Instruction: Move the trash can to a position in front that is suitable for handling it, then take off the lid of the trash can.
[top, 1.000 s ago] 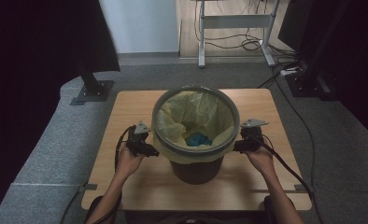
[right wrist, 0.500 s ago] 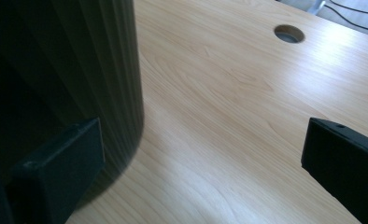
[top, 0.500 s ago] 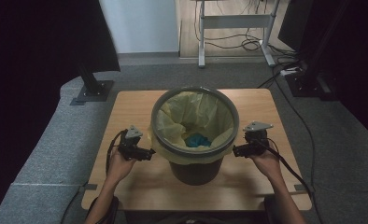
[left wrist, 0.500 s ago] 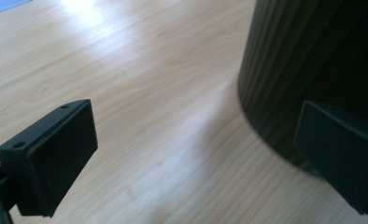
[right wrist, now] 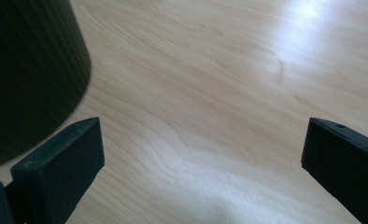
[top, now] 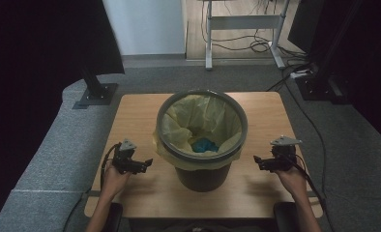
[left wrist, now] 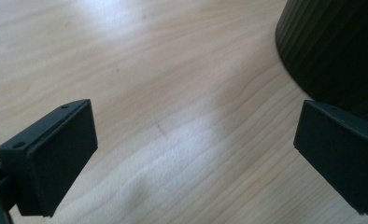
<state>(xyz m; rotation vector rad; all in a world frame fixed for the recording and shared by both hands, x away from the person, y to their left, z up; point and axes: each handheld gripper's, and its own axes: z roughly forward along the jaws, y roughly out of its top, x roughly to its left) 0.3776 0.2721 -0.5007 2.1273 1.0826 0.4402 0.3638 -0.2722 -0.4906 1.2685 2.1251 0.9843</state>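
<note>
A dark round bin (top: 201, 174) lined with a yellow bag (top: 179, 126) stands in the middle of the wooden table (top: 130, 116). Something blue (top: 205, 145) lies at the bottom of the bag. My left gripper (top: 147, 164) is held low to the left of the bin, open, nothing between its jaws. My right gripper (top: 257, 162) is held to the right of the bin, open and empty too. In the left gripper view the bin's ribbed wall (left wrist: 336, 46) is at the upper right; in the right gripper view the bin's wall (right wrist: 28, 70) is at the upper left.
A grey carpeted floor (top: 48, 159) surrounds the table. A black stand base (top: 95, 93) sits off the table's far left corner. Cables (top: 304, 121) run along the floor on the right, and a desk frame (top: 241, 29) stands behind.
Both grippers have drawn away from the bin's sides, outward and toward the table's near edge. The bin has stayed in place.
</note>
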